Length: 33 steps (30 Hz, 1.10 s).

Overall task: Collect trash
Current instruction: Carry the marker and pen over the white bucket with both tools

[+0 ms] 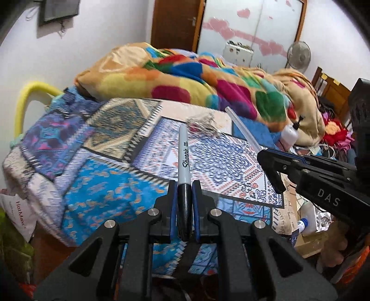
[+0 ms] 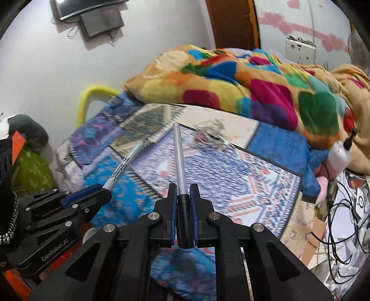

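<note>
Claws first, nearest me: my left gripper (image 1: 185, 185) is clamped tight on the black cap end of a Sharpie marker (image 1: 183, 157), whose grey barrel sticks out forward past the fingertips over the bed. My right gripper (image 2: 183, 187) is pinched just as tight on the black end of a clear pen (image 2: 178, 150), its see-through barrel also pointing ahead and away from me. Both claws tilt downward toward the patterned bedspread (image 1: 97, 192), side by side and apart; in the left view the right claw comes in from the right edge, in the right view the left claw (image 2: 101, 194) comes in from the lower left with the marker (image 2: 122, 164) angled up from it. Neither pen touches the cloth.

Below the fingertips the bedspread lies flat and open. Its near edge drops off under my claws, and the right-hand corner (image 2: 300, 185) falls toward a floor strewn with cables (image 2: 342, 208) and cardboard. Farther along the flat cloth lies a small tangled scrap (image 1: 203, 125), blurred, well ahead of both tips. Beyond it a heaped multicoloured blanket (image 1: 185, 76) closes off the far side, a yellow tube (image 1: 25, 101) curves at the left edge, and behind stand a white wall and a wooden door (image 1: 175, 20)
</note>
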### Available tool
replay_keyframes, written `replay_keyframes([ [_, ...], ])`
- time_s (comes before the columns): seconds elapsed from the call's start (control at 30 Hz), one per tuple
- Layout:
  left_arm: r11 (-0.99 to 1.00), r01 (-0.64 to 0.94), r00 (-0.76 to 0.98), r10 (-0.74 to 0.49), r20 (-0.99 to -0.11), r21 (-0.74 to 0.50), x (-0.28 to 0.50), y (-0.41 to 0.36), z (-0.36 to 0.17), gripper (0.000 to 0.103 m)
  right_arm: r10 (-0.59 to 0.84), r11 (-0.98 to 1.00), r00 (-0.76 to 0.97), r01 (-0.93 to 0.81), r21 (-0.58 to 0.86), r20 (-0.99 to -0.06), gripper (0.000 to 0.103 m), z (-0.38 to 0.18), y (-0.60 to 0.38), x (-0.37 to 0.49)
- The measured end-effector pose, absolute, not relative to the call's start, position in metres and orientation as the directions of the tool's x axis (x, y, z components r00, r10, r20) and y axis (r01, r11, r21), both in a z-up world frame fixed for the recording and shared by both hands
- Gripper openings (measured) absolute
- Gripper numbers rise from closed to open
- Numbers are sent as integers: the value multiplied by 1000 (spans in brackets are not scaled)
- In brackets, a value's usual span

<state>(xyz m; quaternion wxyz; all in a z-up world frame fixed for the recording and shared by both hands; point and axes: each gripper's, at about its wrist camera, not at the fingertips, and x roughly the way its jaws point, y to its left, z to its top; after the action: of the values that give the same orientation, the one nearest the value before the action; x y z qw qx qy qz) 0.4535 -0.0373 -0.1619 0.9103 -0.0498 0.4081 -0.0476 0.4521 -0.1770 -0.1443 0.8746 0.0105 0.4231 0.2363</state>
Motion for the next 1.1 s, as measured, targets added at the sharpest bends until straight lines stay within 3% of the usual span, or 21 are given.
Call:
replay_keyframes([
  [0.57, 977, -185, 713, 58, -698, -108, 337, 100, -139, 11, 567, 758, 432, -606, 240, -701, 10, -118, -47, 377],
  [1.1, 897, -423, 559, 144, -817, -132, 248, 220, -227, 11, 557, 612, 191, -752, 244, -808, 10, -188, 90, 313],
])
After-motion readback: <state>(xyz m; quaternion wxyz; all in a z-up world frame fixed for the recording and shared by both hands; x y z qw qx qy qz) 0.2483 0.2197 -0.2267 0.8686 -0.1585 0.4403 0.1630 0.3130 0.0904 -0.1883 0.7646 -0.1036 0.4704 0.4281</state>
